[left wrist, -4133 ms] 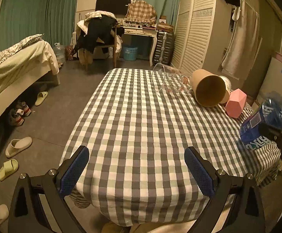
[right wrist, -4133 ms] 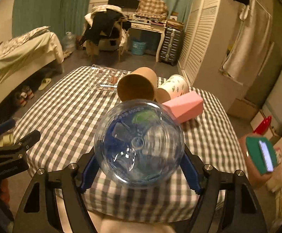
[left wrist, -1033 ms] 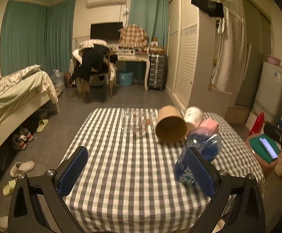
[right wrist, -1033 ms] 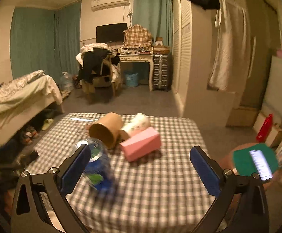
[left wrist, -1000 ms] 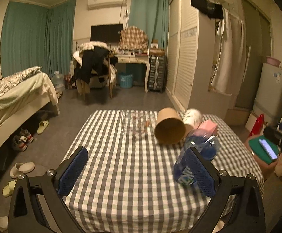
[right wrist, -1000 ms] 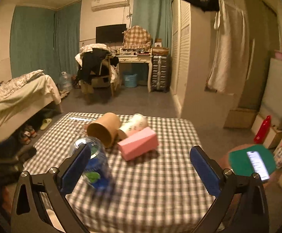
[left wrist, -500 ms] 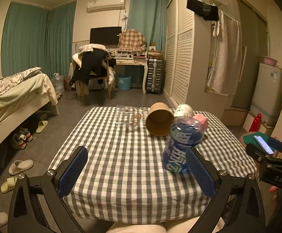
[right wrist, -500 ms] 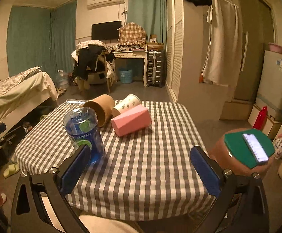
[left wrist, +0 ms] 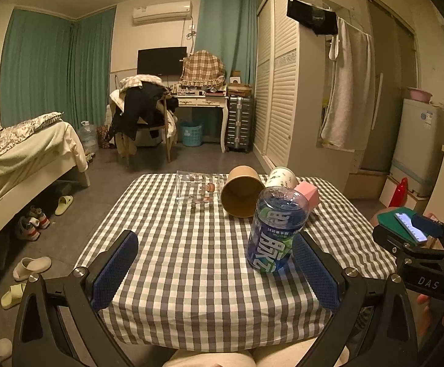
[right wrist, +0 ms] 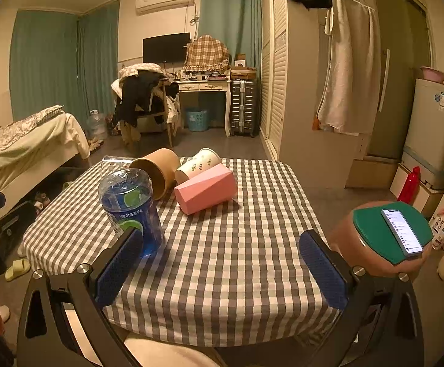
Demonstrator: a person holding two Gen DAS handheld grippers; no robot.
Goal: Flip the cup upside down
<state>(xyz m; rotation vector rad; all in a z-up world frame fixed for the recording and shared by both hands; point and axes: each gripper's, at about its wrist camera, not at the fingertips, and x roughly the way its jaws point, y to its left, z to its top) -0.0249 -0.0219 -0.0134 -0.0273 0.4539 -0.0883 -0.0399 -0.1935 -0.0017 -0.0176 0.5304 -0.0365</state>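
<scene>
A clear blue plastic cup with a printed label stands bottom-up on the checked tablecloth; in the right wrist view it is near the table's left front. My left gripper is open and empty, pulled back at the table's near edge. My right gripper is open and empty, also back from the table; its body shows at the right in the left wrist view.
A brown paper cup, a white patterned cup and a pink faceted cup lie on their sides at the table's far part. A clear glass lies beside them. A stool with a phone stands right of the table.
The blue cup was held in my right gripper four seconds ago; it now stands inverted on the table. Both grippers have pulled back toward the near edge.
</scene>
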